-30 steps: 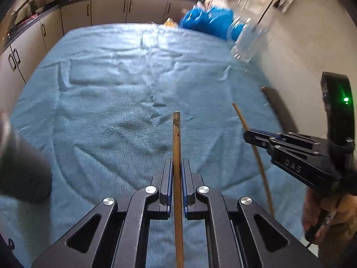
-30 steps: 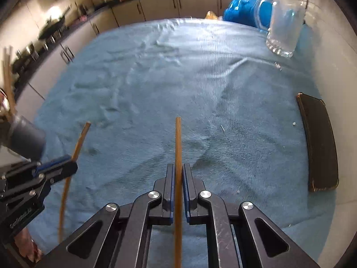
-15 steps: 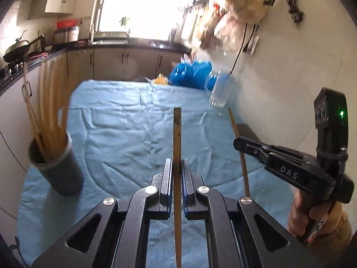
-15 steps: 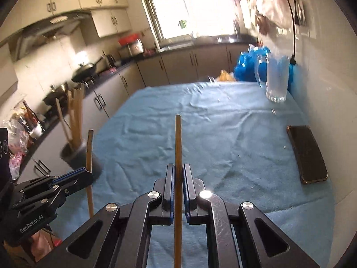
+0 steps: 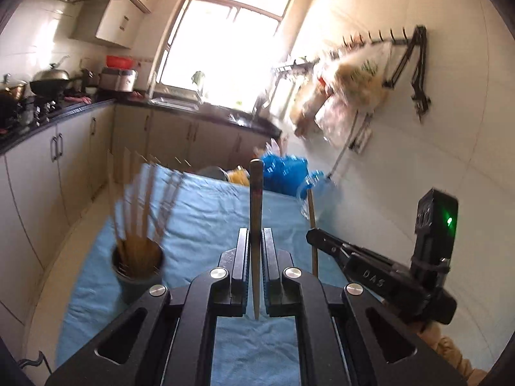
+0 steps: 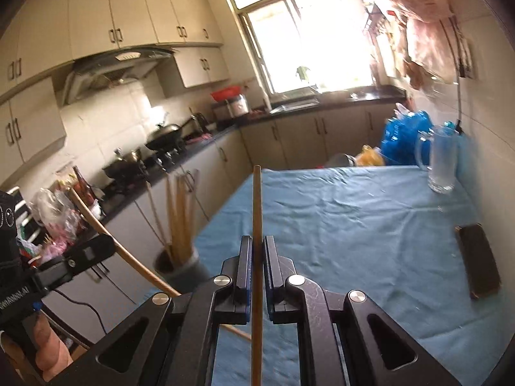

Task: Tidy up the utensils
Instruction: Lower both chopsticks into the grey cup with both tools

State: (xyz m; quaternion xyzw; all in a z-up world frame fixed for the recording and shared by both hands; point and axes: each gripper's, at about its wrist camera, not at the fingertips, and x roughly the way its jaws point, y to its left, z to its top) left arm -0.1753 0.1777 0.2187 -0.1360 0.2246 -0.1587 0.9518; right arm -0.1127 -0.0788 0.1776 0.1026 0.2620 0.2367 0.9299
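— Left gripper [image 5: 256, 251]?
— Clamped on a thin brown wooden chopstick [image 5: 256, 225], held upright between the blue-padded fingers [image 5: 243, 257], tip raised above the table.
— Right gripper [image 6: 256, 257]?
— Likewise closed on a second slim light-wood chopstick [image 6: 256, 218], standing straight up from the jaws; seen from the left camera as a black tool [image 5: 370, 270] off to the right, stick [image 5: 312, 225] pinched at its tip.
— Look of the sticks?
— Plain, straight, unpainted wood; left one darker, with a stain partway up.
— Containers?
— Dark round cup [image 5: 138, 276] on the near left of the table, packed with a fan of matching wooden chopsticks [image 5: 141, 212] — blurred in the left view, sharper in the right one [image 6: 180, 222]. Clear glass mug [image 6: 442, 164] at the far right corner, contents not discernible.
— Surface, room?
— Blue wrinkled cloth [image 6: 338, 218] over the table, flat dark phone-like slab [image 6: 479, 260] by the right edge, blue plastic bag [image 6: 405, 138] beyond. Kitchen around — pale cabinets, black wok [image 6: 164, 135] on the stove, bright window [image 6: 309, 38].
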